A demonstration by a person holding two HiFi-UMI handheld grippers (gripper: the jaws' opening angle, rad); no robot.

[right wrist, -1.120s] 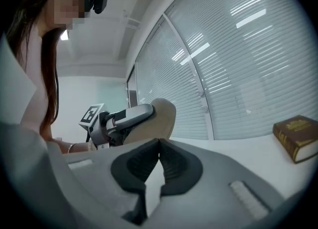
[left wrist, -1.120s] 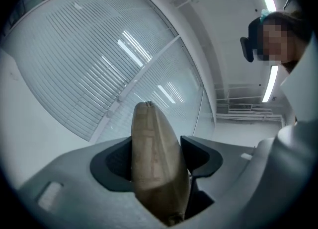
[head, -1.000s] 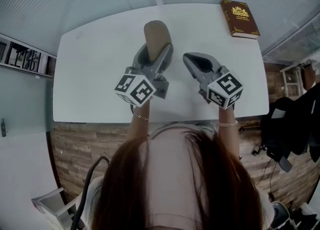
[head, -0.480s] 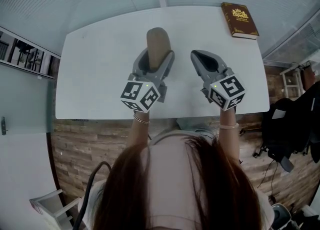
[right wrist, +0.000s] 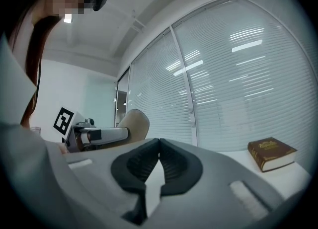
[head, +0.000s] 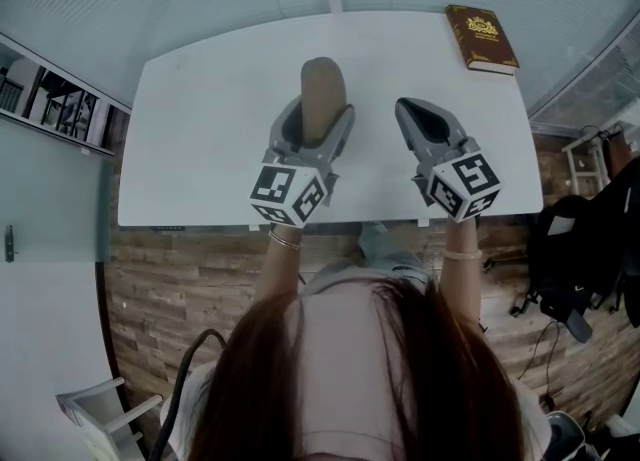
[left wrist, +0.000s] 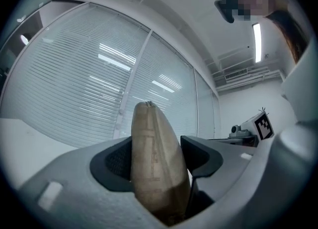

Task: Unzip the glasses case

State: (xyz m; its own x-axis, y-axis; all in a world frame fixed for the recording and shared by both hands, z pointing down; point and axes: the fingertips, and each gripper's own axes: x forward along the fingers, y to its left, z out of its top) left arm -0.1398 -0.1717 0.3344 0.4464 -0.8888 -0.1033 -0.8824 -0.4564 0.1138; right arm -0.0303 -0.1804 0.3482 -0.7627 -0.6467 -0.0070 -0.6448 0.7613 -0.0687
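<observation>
While the white table (head: 200, 139) fills the middle of the head view, a wall of slatted blinds (left wrist: 74, 99) runs behind it, and both gripper views look straight at those blinds. The person's head of dark hair (head: 350, 369) takes up the bottom of the head view, both forearms reaching out over the near edge of the table.

Over to the left gripper (head: 320, 109): its jaws are spread wide and clamped on the tan glasses case (head: 322, 84), one pad on each flat side. The left gripper view (left wrist: 158, 156) shows it clearly: the case (left wrist: 154, 143) stands on edge between the pads, with its seam running up along the top edge. The rounded far end pokes out well past the jaw tips.

The right gripper (head: 412, 107) sits just beside it, apart from the case. In its own view (right wrist: 159, 142) the jaws are pressed together at the tips with nothing between them. That view also catches the case (right wrist: 135, 123) off to the left, sticking out of the other gripper.

Each gripper carries its marker cube at the near end, the left one (head: 290, 192) and the right one (head: 464, 186).

A brown book with gold print (head: 482, 37) lies flat at the far right corner of the table, well apart from the grippers; the right gripper view shows it (right wrist: 271, 153) too.

A thin bracelet (head: 283, 239) circles the left wrist.
</observation>
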